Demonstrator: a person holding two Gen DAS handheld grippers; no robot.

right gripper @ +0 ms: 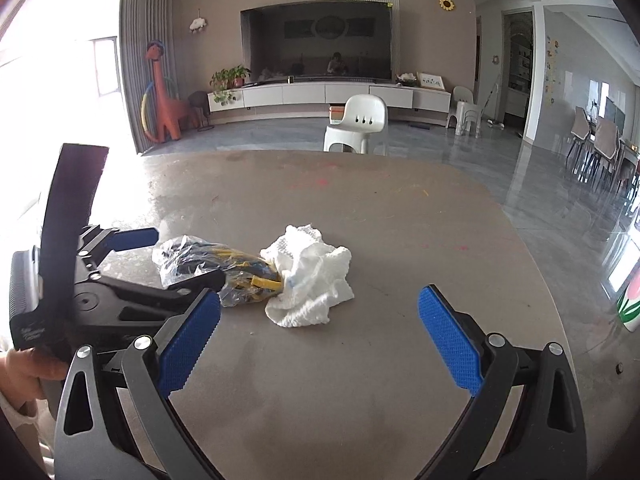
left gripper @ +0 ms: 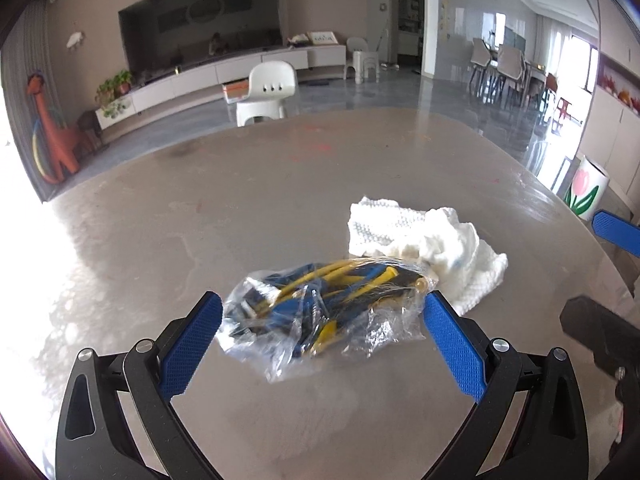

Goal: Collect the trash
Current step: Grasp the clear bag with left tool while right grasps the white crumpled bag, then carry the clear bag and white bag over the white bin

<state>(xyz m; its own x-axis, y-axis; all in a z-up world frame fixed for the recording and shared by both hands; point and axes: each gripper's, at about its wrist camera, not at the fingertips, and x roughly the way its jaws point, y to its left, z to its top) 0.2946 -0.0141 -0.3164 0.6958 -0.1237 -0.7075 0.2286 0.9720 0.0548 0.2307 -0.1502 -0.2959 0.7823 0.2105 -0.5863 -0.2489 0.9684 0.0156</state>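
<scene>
With jaws wide and empty, the left gripper (left gripper: 322,312) straddles the plastic wrapper (left gripper: 320,312) near the table's (left gripper: 180,220) middle, needing closure, while the right gripper (right gripper: 318,312) waits open short of the crumpled tissue (right gripper: 310,280).

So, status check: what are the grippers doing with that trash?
Left gripper open, straddling plastic wrapper. Right gripper open, short of tissue. Nothing held, nothing in the way.

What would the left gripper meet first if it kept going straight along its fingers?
The plastic wrapper. It lies on the table between the tips of the open left gripper, so it comes first. The tissue sits just beyond, touching the wrapper's far right end, though depth there is hard to judge.
</scene>
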